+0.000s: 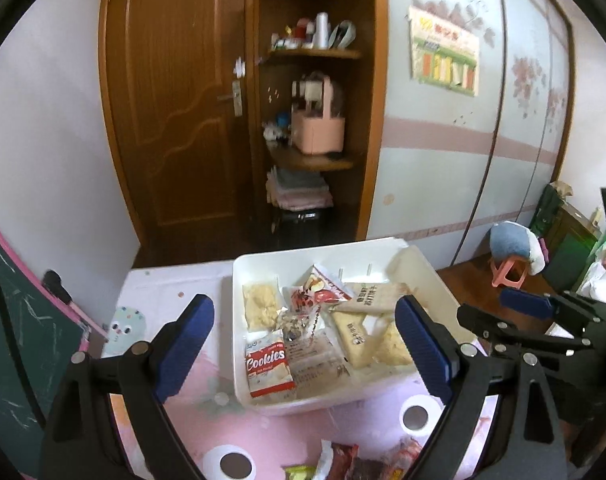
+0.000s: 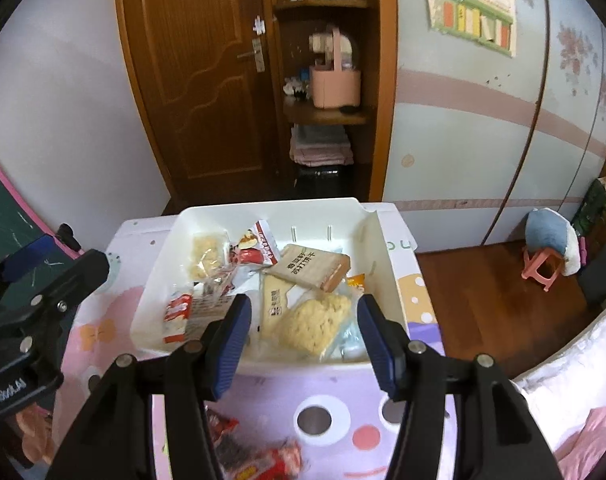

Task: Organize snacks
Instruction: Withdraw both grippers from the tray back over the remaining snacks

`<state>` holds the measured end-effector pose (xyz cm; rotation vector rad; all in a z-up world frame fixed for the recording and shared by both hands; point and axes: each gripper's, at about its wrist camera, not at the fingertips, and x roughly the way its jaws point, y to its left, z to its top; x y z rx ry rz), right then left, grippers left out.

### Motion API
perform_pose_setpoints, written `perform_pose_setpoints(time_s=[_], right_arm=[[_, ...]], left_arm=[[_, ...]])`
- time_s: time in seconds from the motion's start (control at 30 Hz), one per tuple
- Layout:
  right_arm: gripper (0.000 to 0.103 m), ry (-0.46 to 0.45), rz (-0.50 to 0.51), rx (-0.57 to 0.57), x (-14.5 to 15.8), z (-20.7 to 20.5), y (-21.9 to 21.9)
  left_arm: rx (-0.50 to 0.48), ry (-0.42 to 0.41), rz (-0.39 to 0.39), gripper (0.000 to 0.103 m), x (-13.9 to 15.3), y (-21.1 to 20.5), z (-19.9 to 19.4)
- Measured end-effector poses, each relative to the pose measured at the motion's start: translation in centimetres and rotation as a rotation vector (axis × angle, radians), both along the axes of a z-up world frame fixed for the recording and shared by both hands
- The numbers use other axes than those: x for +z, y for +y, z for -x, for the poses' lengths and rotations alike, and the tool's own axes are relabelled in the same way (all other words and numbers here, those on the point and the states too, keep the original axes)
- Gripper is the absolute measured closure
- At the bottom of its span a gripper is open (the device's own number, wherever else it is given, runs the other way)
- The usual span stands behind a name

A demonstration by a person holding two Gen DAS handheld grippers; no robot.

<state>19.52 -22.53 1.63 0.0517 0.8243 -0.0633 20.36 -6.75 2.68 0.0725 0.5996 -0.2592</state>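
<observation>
A white bin (image 1: 263,402) (image 2: 151,304) sits on a pink cartoon-print table and holds several snack packets, among them a red Cookies pack (image 1: 267,364), a tan biscuit pack (image 2: 311,267) and a yellow crisp cake (image 2: 315,322). More red snack packets (image 1: 343,462) (image 2: 255,454) lie on the table in front of the bin. My left gripper (image 1: 303,346) is open and empty above the bin's near side. My right gripper (image 2: 303,346) is open and empty over the bin's near right part. The right gripper also shows in the left wrist view (image 1: 527,308).
The table (image 2: 335,396) ends at the right over a wooden floor (image 2: 483,300) with a pink stool (image 2: 541,266). A green chalkboard (image 1: 19,344) stands left. A brown door (image 1: 175,120) and open shelves (image 1: 315,128) lie behind. A bed edge (image 2: 575,380) is at right.
</observation>
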Motion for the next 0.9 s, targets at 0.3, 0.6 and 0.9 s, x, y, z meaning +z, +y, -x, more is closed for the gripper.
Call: perform_pose_setpoints(time_s=[0.3, 0.6, 0.9], right_arm=[[0.047, -0.079, 0.034, -0.031, 4.5, 7.1, 0.5], [0.047, -0.082, 0.039, -0.019, 4.7, 12.9, 1.3], [0.047, -0.059, 0.03, -0.007, 2.4, 16.8, 2.3]], left_arm=[[-0.064, -0.056, 0.039, 0.011, 2.6, 0.8, 9.3], [-0.128, 0.003, 0.008, 0.011, 2.0, 1.4, 16.5], [-0.072, 0.089, 0.014, 0.007, -0.8, 4.7, 19.0]])
